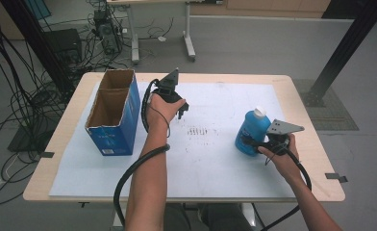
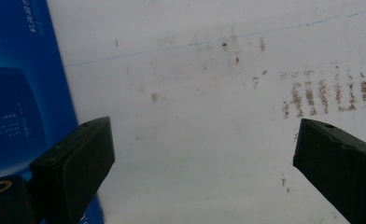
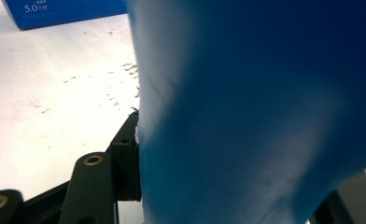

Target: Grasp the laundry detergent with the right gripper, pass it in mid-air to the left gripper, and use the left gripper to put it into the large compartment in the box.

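Right gripper [image 1: 252,143] clamps the blue bottle [image 1: 252,131] at 3 o'clock, steadying it; left gripper [image 1: 182,109] hovers spread beside the open blue carton [image 1: 114,130].

"5.0" on blue box [image 3: 64,11]

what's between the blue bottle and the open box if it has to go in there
The left gripper and its forearm hover over the white mat between the blue bottle and the open box. Nothing else on the mat blocks that path.
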Demonstrator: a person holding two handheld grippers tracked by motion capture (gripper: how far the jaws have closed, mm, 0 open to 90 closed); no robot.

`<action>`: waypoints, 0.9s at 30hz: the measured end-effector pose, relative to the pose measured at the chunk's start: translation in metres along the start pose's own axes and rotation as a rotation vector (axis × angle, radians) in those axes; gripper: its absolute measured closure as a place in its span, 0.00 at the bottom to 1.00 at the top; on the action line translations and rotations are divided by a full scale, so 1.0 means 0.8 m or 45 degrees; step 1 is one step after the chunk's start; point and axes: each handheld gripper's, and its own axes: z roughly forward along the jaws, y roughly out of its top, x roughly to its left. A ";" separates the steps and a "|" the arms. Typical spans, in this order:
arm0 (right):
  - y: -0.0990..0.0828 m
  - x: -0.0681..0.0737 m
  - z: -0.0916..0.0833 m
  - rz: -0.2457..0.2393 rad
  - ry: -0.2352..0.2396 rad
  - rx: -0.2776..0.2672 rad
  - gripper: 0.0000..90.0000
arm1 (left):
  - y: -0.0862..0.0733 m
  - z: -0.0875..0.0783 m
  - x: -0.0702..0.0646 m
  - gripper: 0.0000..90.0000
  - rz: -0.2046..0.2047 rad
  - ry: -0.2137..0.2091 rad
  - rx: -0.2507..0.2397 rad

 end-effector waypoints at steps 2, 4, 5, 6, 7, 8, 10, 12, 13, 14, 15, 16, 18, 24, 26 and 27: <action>0.000 0.000 0.000 0.001 0.000 0.000 0.46 | 0.000 0.000 0.000 0.06 0.002 -0.002 0.004; 0.000 0.000 0.000 0.000 0.000 -0.002 0.46 | -0.001 0.000 0.000 0.06 -0.003 -0.002 0.000; 0.000 0.000 0.000 0.001 0.002 -0.002 0.46 | -0.001 0.000 0.000 0.06 0.001 0.000 -0.002; 0.000 0.000 0.000 0.001 0.003 -0.002 0.46 | -0.001 -0.001 -0.001 0.06 0.003 0.001 -0.001; 0.000 0.000 0.000 0.000 0.004 -0.002 0.46 | -0.001 -0.001 -0.001 0.06 0.000 -0.001 -0.002; 0.000 0.000 0.000 0.000 0.004 -0.002 0.46 | -0.001 -0.001 -0.001 0.06 0.000 -0.001 -0.002; 0.000 0.000 0.000 0.002 0.003 0.000 0.46 | -0.002 -0.002 -0.001 0.06 0.001 0.003 -0.007; 0.000 0.000 0.000 0.003 0.003 0.000 0.46 | -0.002 -0.003 0.000 0.06 0.001 0.003 -0.004; 0.000 0.000 0.000 0.005 0.004 0.000 0.47 | -0.002 -0.004 0.000 0.06 -0.003 0.005 -0.010; 0.000 0.000 0.000 0.006 0.005 -0.001 0.47 | -0.002 -0.005 0.000 0.06 0.000 0.004 -0.012; 0.000 -0.001 0.000 0.010 0.007 0.000 0.47 | -0.002 -0.006 0.000 0.06 -0.004 0.005 -0.014; 0.000 0.000 0.000 0.011 0.007 0.000 0.47 | -0.003 -0.007 0.001 0.06 0.002 0.008 -0.013; -0.001 -0.001 0.000 0.013 0.009 -0.003 0.47 | -0.003 -0.008 0.002 0.06 -0.001 0.006 -0.016; -0.001 -0.001 -0.001 0.018 0.014 -0.004 0.48 | -0.004 -0.010 0.002 0.06 -0.001 0.012 -0.017; 0.000 -0.001 -0.001 0.022 0.014 -0.001 0.48 | -0.005 -0.010 0.001 0.06 -0.005 0.010 -0.023; 0.000 -0.001 -0.001 0.022 0.014 -0.001 0.48 | -0.005 -0.011 0.001 0.06 -0.002 0.012 -0.023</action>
